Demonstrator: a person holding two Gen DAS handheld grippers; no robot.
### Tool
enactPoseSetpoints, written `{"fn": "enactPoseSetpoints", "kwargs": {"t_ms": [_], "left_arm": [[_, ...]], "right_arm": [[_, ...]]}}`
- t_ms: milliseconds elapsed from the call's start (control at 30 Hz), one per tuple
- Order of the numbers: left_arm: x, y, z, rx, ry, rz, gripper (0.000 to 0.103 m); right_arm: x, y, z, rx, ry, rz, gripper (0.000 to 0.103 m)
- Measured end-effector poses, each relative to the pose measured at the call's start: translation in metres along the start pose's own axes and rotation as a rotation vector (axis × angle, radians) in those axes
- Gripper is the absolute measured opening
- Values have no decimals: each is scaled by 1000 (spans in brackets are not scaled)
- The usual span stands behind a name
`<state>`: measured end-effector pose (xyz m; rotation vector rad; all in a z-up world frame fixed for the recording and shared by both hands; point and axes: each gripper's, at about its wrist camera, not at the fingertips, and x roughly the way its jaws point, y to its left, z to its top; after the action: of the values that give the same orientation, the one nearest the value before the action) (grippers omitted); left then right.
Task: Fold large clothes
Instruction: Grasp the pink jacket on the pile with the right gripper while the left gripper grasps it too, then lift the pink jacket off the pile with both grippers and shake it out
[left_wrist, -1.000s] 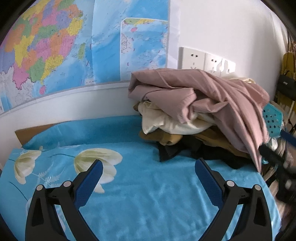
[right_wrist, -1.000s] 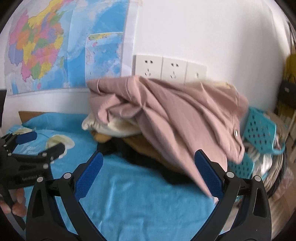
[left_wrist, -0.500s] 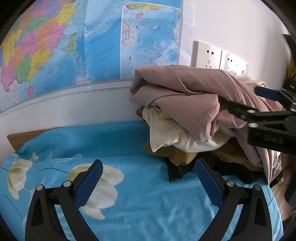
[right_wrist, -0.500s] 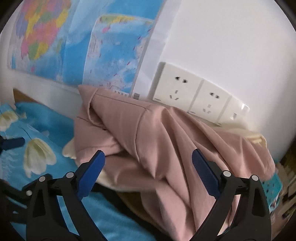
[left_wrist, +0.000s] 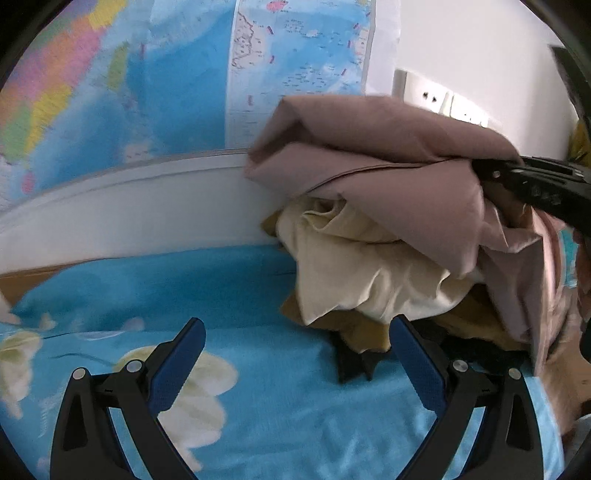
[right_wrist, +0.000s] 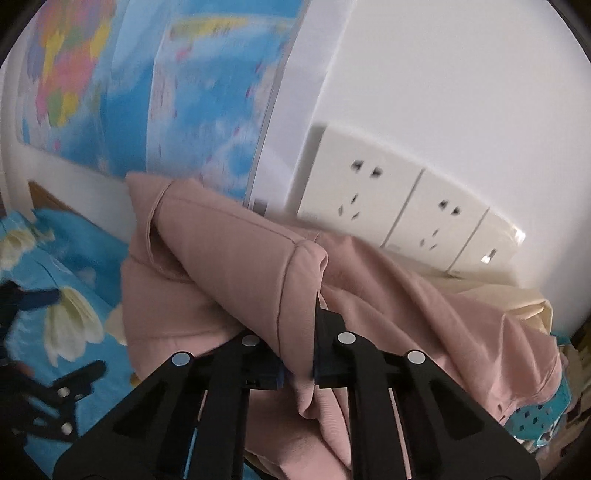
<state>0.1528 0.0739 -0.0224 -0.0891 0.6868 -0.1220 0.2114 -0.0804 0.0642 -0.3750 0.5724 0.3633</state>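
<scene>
Two grippers, right gripper (right_wrist: 298, 354) pinching dusty-pink cotton garment (right_wrist: 236, 273) at six o'clock, left gripper (left_wrist: 295, 354) wide open, empty, map lettering (left_wrist: 295, 55) unreadable.

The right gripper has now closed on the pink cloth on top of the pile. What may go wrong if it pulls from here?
1. The right gripper pinches only a fold of the dusty-pink fabric garment, so the cloth may slip out.
2. This garment drapes over the cream fabric garment and the mustard-brown one; pulling may drag them off the pile.
3. The left gripper is open over the blue flowered bedsheet, supporting nothing.
</scene>
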Motion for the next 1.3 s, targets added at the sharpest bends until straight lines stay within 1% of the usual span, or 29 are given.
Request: {"fn": "enactPoseSetpoints", "kwargs": {"t_ms": [67, 133, 167, 200, 267, 300, 367, 400, 433, 500, 567, 600, 633, 667, 700, 767, 800, 867, 933, 1000, 1033, 1067, 1100, 1133, 1167, 1200, 1233, 1267, 1300], "left_arm": [[4, 7, 6, -25, 0, -58, 96], [7, 11, 11, -46, 1, -124, 96], [7, 12, 15, -61, -2, -180, 96], [8, 12, 17, -75, -2, -214, 96], [7, 13, 20, -109, -4, -332, 96], [6, 11, 20, -123, -5, -412, 96], [8, 7, 21, -138, 5, -517, 96], [10, 4, 22, -143, 9, -558, 96], [13, 3, 24, -148, 8, -573, 96], [25, 1, 31, -162, 14, -551, 96], [37, 6, 37, -215, 25, -561, 84], [35, 8, 38, -235, 12, -558, 79], [34, 13, 40, -252, -13, -553, 66], [34, 19, 43, -261, -28, -582, 33], [35, 23, 44, -270, -15, -598, 27], [38, 31, 48, -283, 6, -604, 15], [37, 32, 50, -267, -1, -589, 13], [29, 26, 49, -235, -8, -551, 9], [28, 26, 51, -230, -1, -558, 10], [32, 15, 47, -250, 30, -574, 36], [31, 15, 46, -259, 36, -583, 62], [26, 12, 46, -247, 17, -594, 56], [24, 14, 48, -217, 7, -584, 47], [22, 9, 51, -176, 3, -570, 23], [20, 7, 52, -162, 5, -563, 8], [16, 8, 55, -164, 1, -562, 7], [6, 7, 57, -145, -35, -559, 5], [-8, 7, 59, -118, -80, -533, 5], [-18, 7, 61, -105, -112, -535, 5]], "right_arm": [[-19, -13, 6, 27, -35, 13, 9], [-29, -26, 10, 55, -42, 39, 9], [-35, -34, 11, 80, -37, 62, 9], [-38, -37, 11, 86, -39, 71, 9], [-41, -36, 9, 50, -31, 74, 9], [-37, -35, 9, 42, -22, 75, 9], [-30, -30, 7, 31, 1, 95, 10], [-29, -31, 4, 24, 4, 97, 10], [-27, -31, 0, 24, 4, 104, 10], [-24, -28, -2, 11, 12, 117, 11], [-23, -24, -2, -15, 20, 128, 23], [-22, -24, -4, -30, 24, 114, 27], [-23, -22, -4, -52, 23, 103, 40], [-25, -20, -4, -78, 6, 99, 36], [-25, -20, -5, -94, -2, 96, 31], [-22, -24, -4, -66, 16, 140, 10], [-22, -27, -2, -37, 15, 147, 9], [-35, -29, 2, -36, -25, 138, 8], [-52, -37, 11, 12, -72, 174, 7], [-69, -43, 20, 33, -126, 168, 7], [-77, -47, 24, 48, -146, 159, 7], [-82, -50, 27, 66, -151, 167, 7], [-86, -54, 30, 86, -157, 175, 7], [-91, -56, 32, 103, -165, 183, 7], [-96, -58, 32, 105, -170, 184, 7], [-105, -60, 33, 110, -185, 168, 7], [-115, -63, 34, 122, -201, 162, 7], [-128, -69, 34, 146, -220, 167, 7], [-141, -74, 34, 162, -247, 165, 7]]}}
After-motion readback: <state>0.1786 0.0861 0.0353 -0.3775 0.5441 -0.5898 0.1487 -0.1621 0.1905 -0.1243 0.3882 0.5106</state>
